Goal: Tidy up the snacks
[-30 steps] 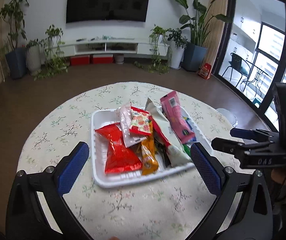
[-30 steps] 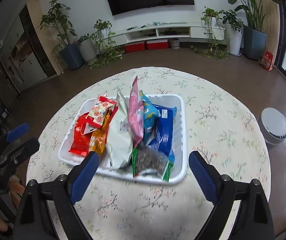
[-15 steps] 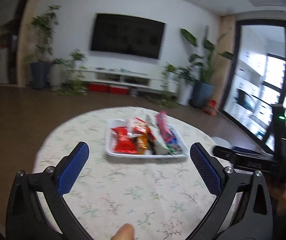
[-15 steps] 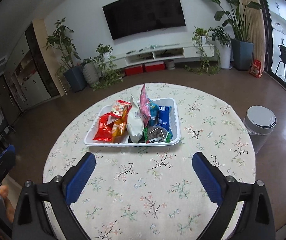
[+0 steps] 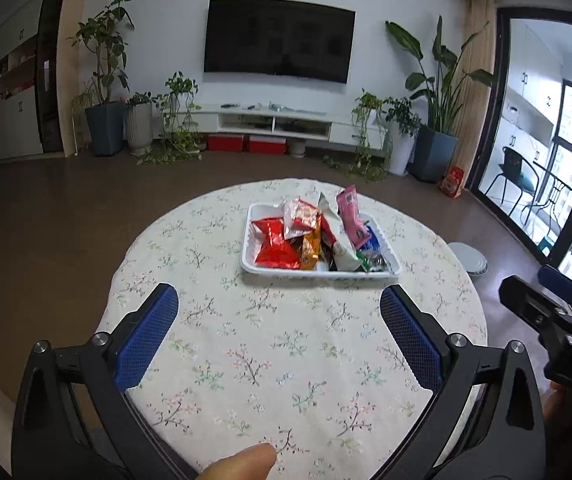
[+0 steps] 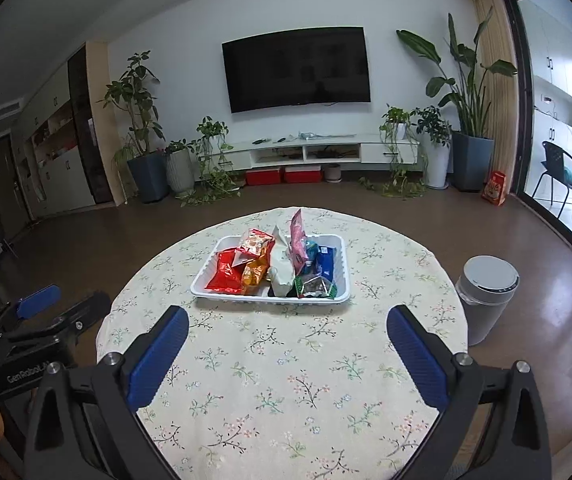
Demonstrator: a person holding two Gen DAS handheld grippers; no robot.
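Left wrist: snack tray (image 5: 247,257) far; lower packets hidden under pile.

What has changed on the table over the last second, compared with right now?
Both hand-held grippers pulled back from the white tray: it filled the near view before and now sits far across the flowered tablecloth. The left hand-held gripper and right hand-held gripper hold nothing; the right one's jaws are opening, nothing between them. Nothing was taken or let go. The snack packets lie in the tray as before.
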